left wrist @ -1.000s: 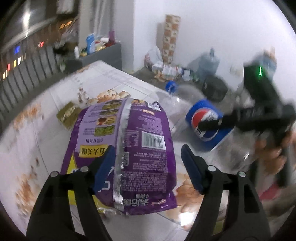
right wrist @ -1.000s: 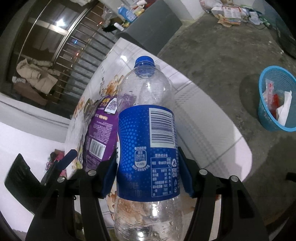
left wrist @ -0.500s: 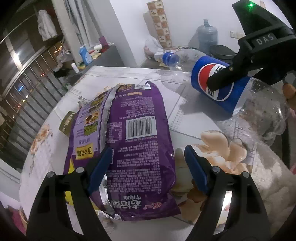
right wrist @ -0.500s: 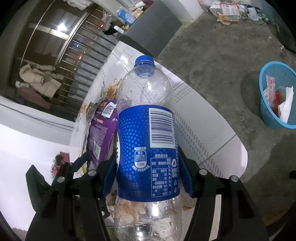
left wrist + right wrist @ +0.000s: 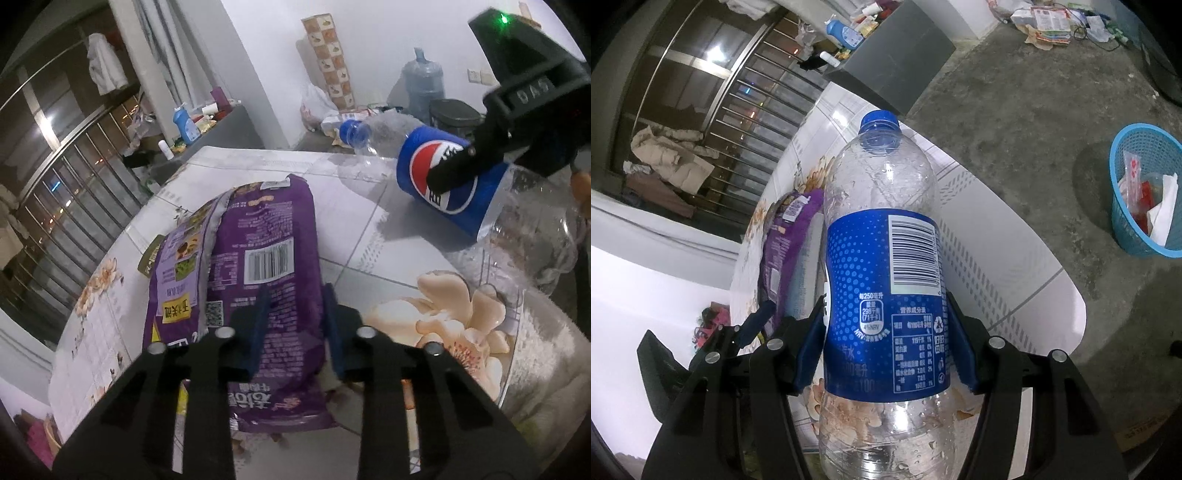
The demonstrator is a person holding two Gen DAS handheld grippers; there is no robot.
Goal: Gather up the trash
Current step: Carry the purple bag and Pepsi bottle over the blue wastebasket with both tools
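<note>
The long purple plastic snack bag (image 5: 266, 266) lies flat on the white flowered table (image 5: 369, 236), pointing straight away from the left gripper (image 5: 295, 317). Its jaws have just been closing and now pinch the bag's near end. The right gripper (image 5: 886, 343) is clamped on the clear plastic bottle with the blue label (image 5: 886, 295).

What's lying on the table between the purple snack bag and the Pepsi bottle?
Nothing: in the left wrist view, only bare tabletop separates the purple snack bag from the Pepsi bottle.
</note>
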